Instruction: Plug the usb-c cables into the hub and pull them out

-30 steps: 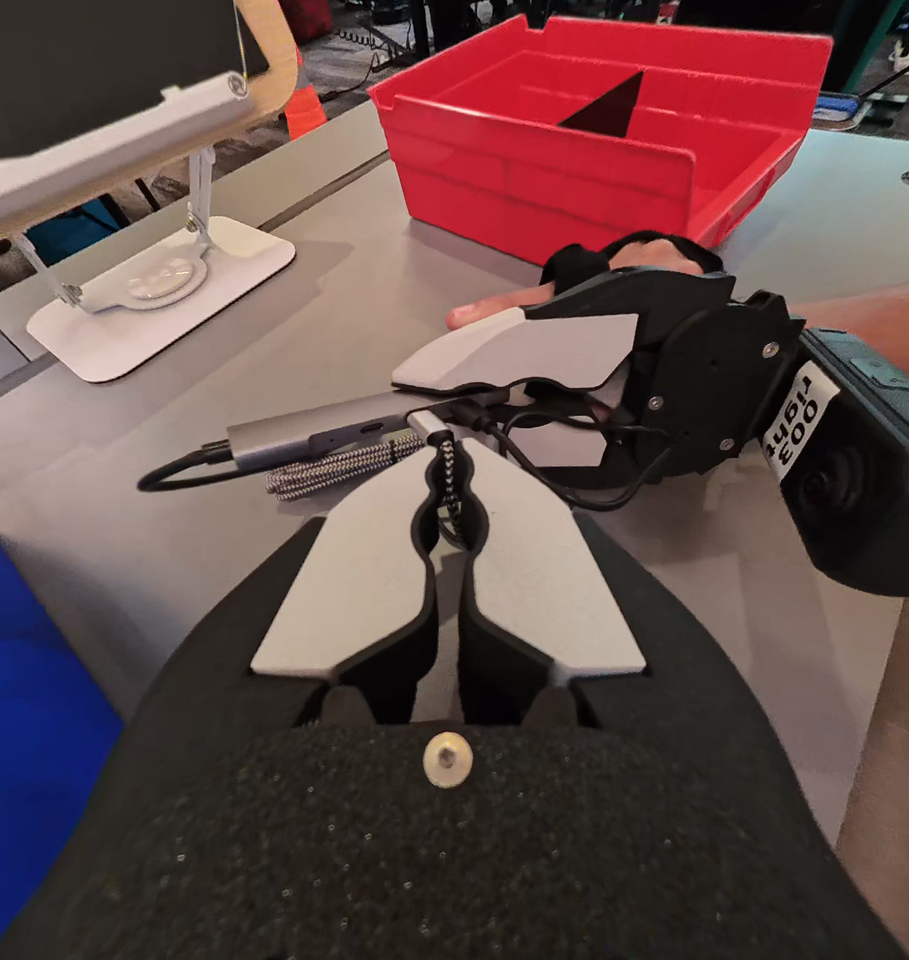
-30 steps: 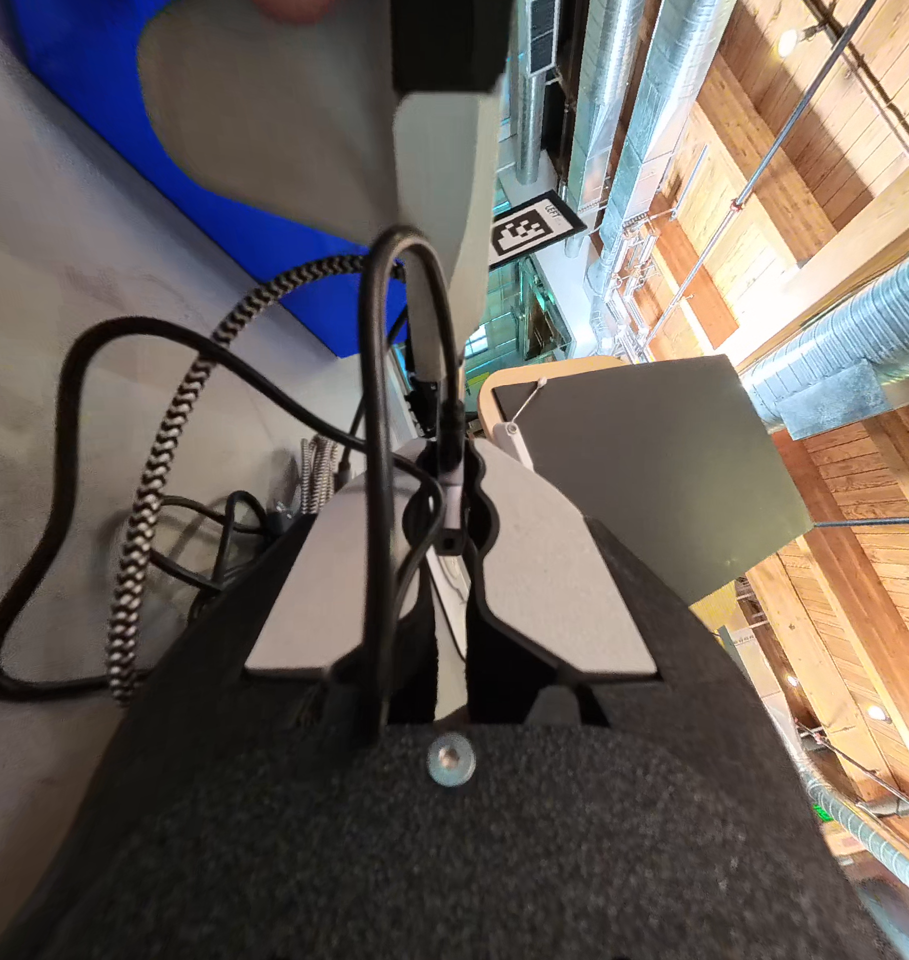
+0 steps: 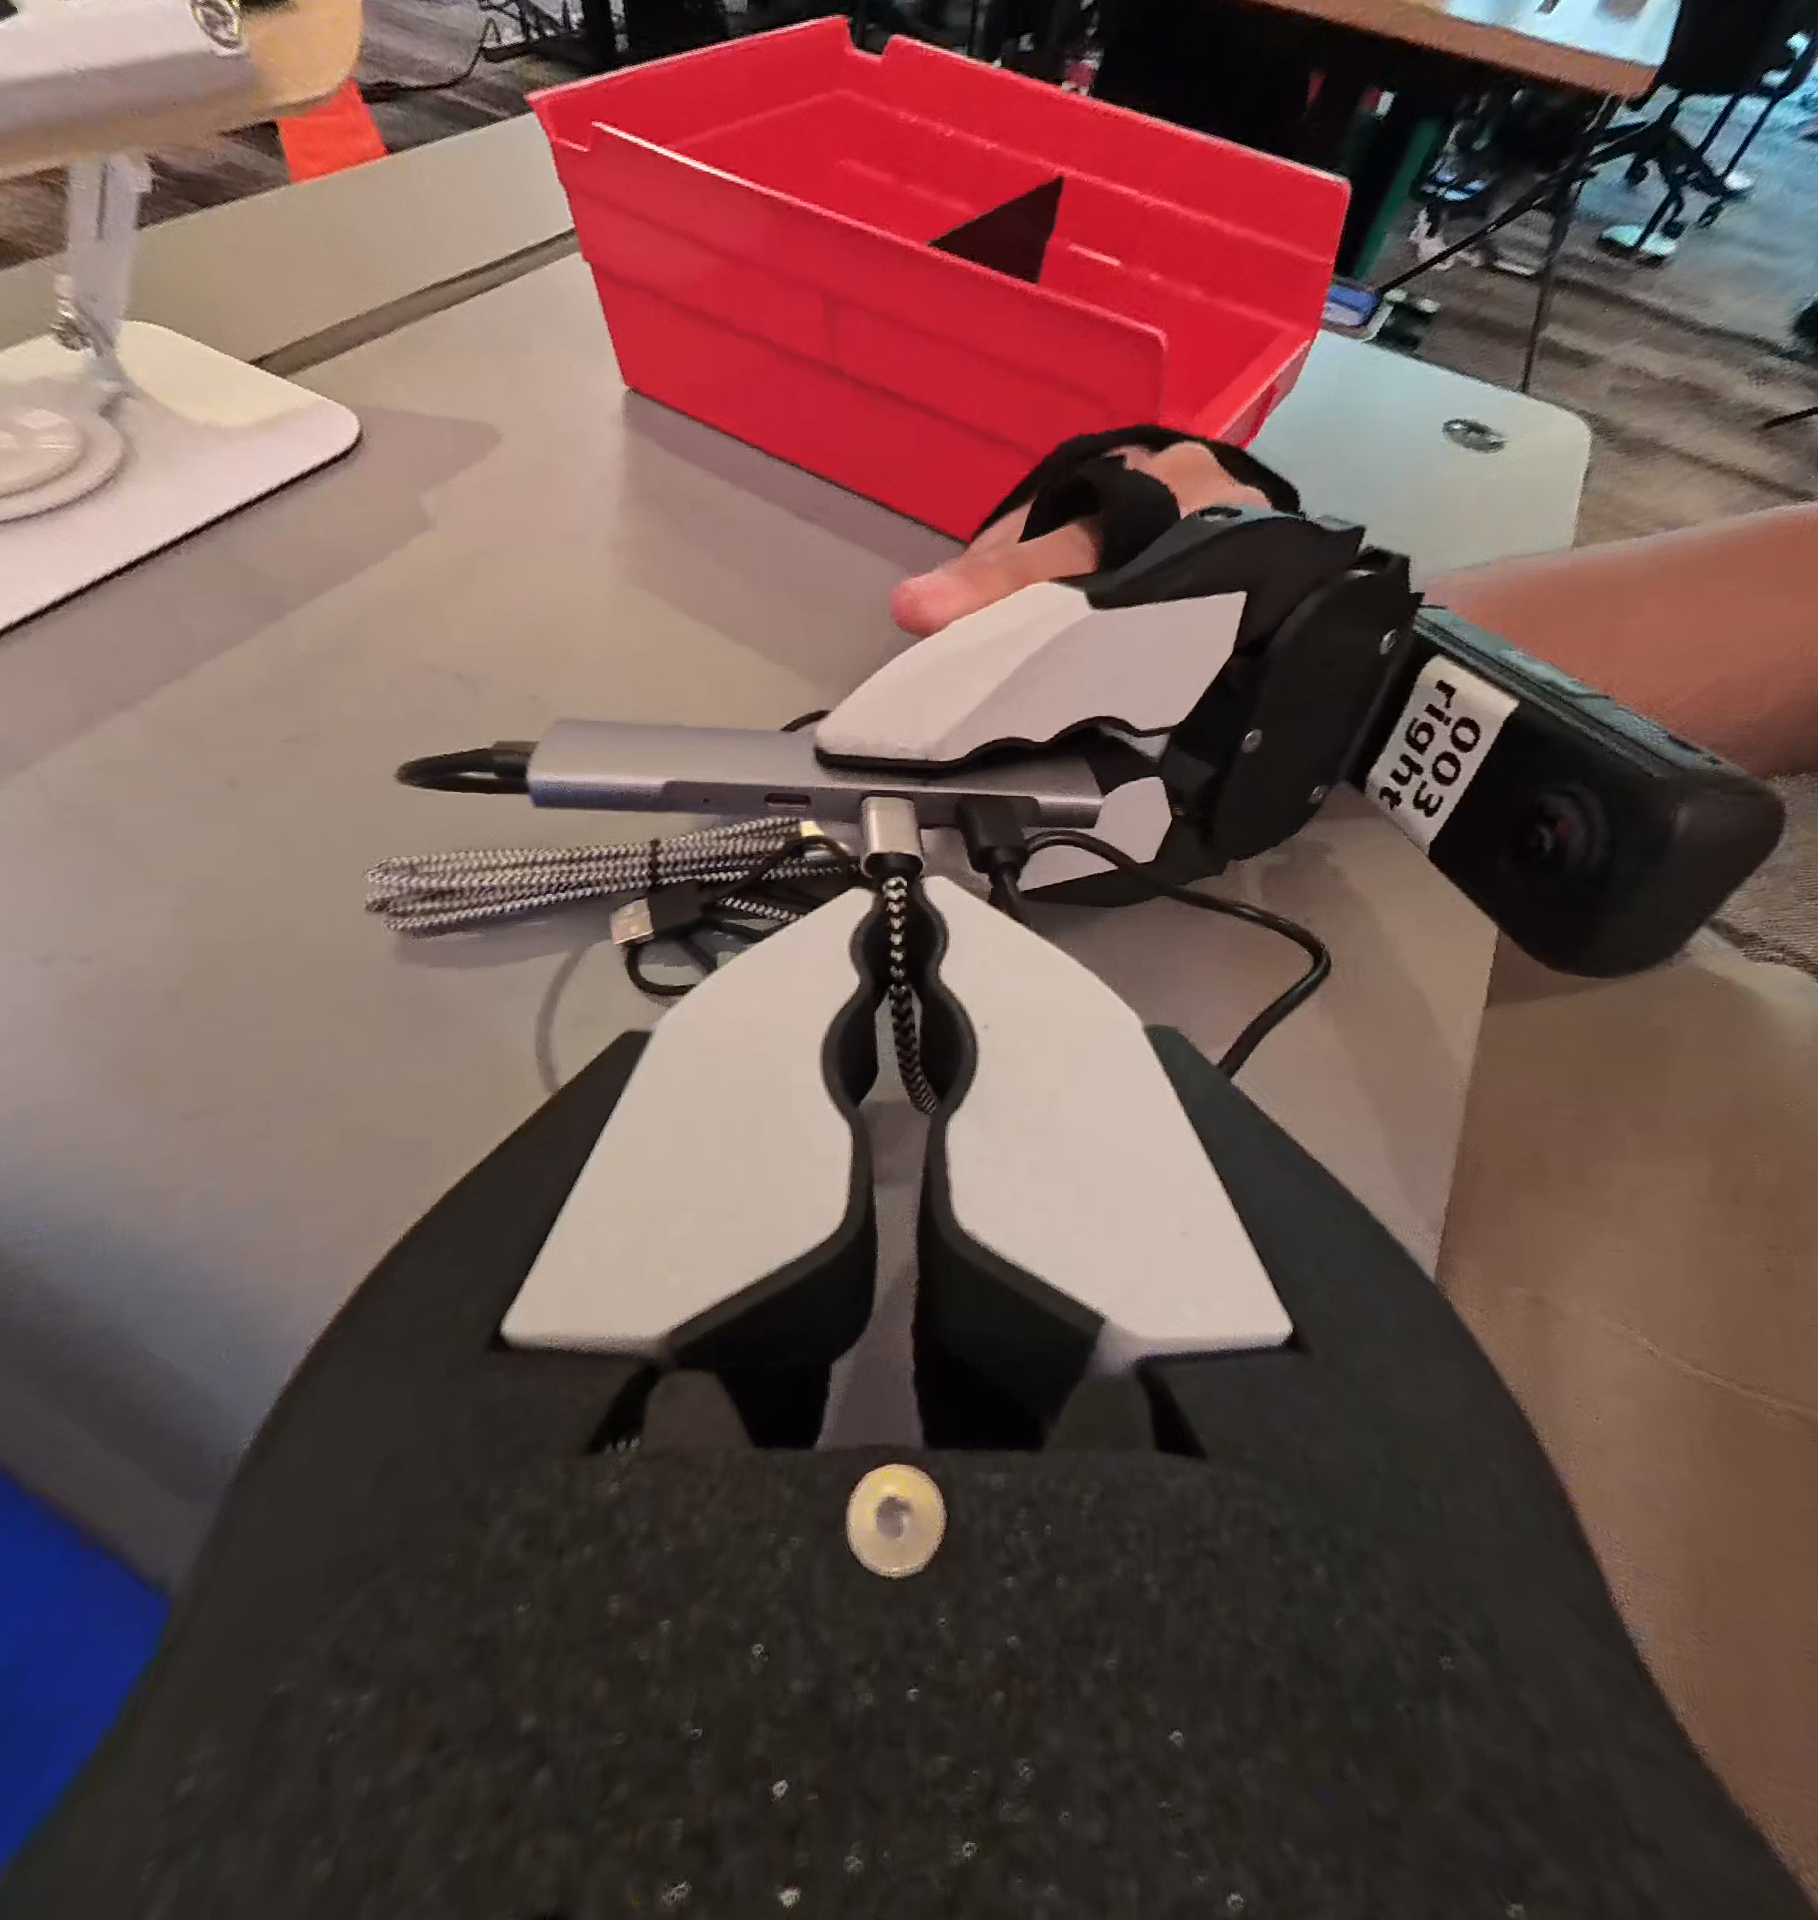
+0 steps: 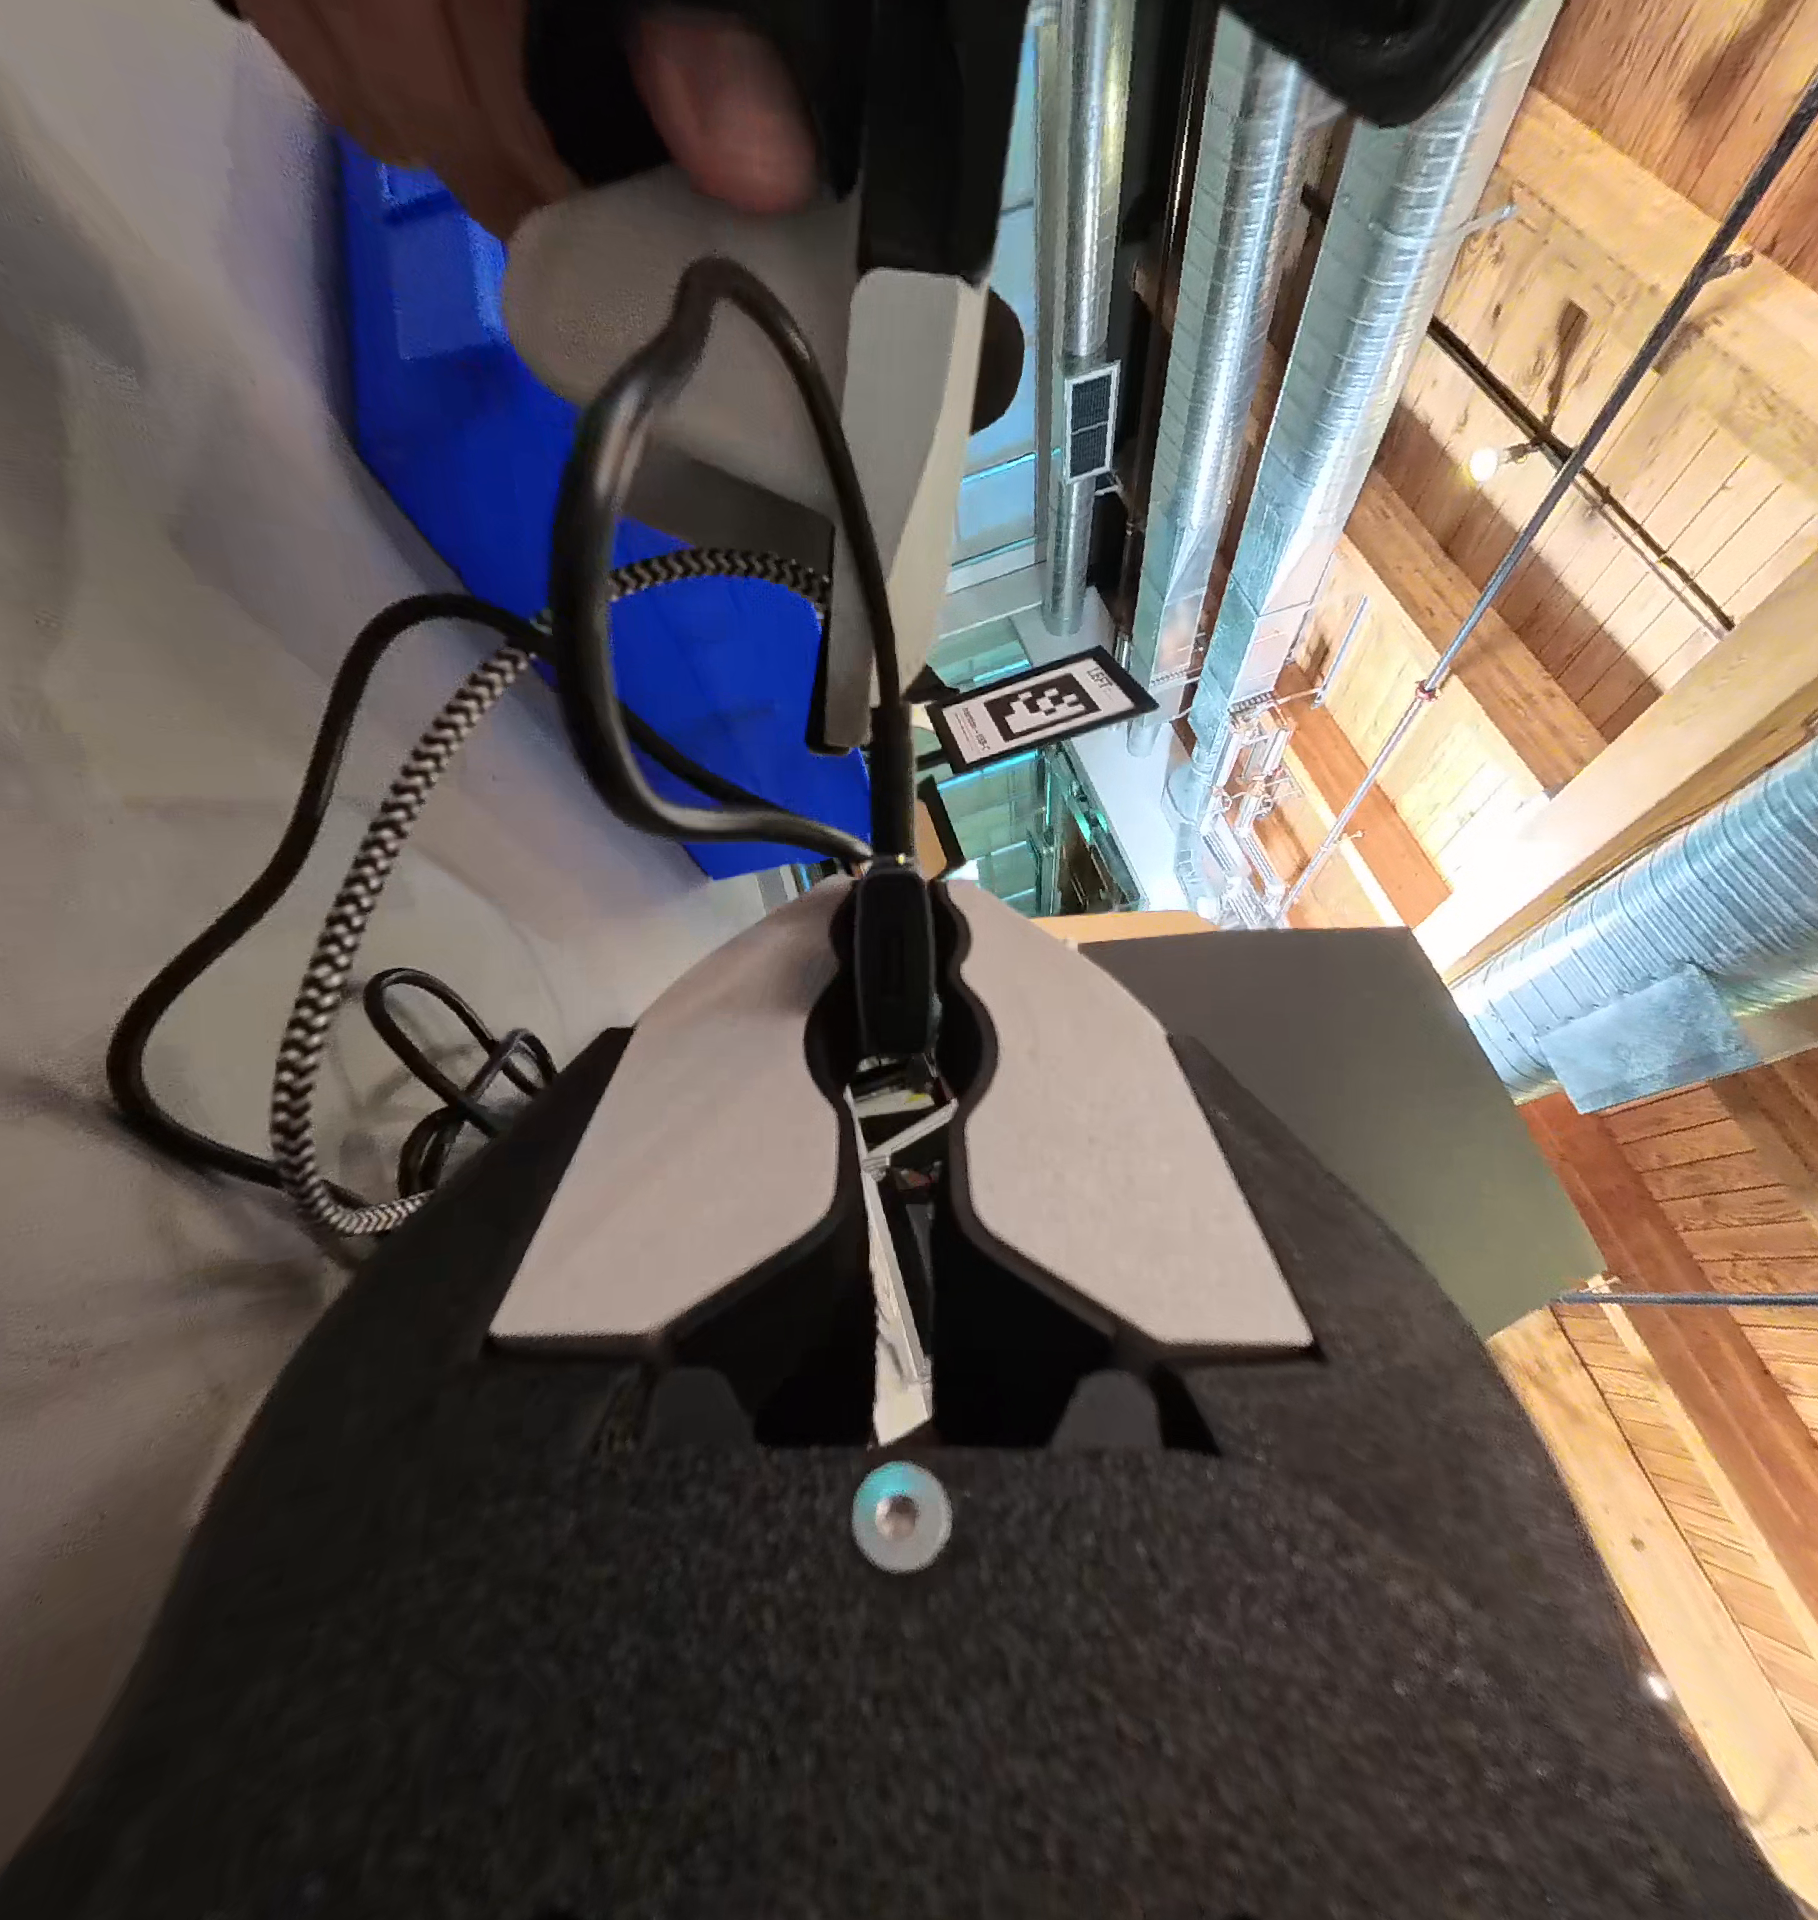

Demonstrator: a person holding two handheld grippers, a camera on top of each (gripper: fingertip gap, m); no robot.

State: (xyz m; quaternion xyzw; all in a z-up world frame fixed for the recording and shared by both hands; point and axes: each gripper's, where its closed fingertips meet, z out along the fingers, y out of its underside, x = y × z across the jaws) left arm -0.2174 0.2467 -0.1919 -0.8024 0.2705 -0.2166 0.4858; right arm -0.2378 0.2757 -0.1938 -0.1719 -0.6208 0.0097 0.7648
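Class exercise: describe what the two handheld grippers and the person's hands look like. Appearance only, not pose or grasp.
Each gripper, left gripper and right gripper, has two pale grey wedge fingers with scalloped black inner edges on a black speckled body with a silver screw. The right carries a white label and a black camera. A black strap wraps the hand.

Hub's [image 3: 739, 774] right end hidden between the right gripper's fingers [image 3: 988, 686]; white stand [image 3: 105, 416] cut off, blurred.

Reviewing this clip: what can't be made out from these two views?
- Left wrist view: the hub's right end is hidden between the right gripper's fingers.
- Left wrist view: how deep the braided cable's plug sits in its port is too small to tell.
- Right wrist view: the hub is mostly hidden by that gripper's fingers.
- Right wrist view: the left gripper is cut off by the top edge.
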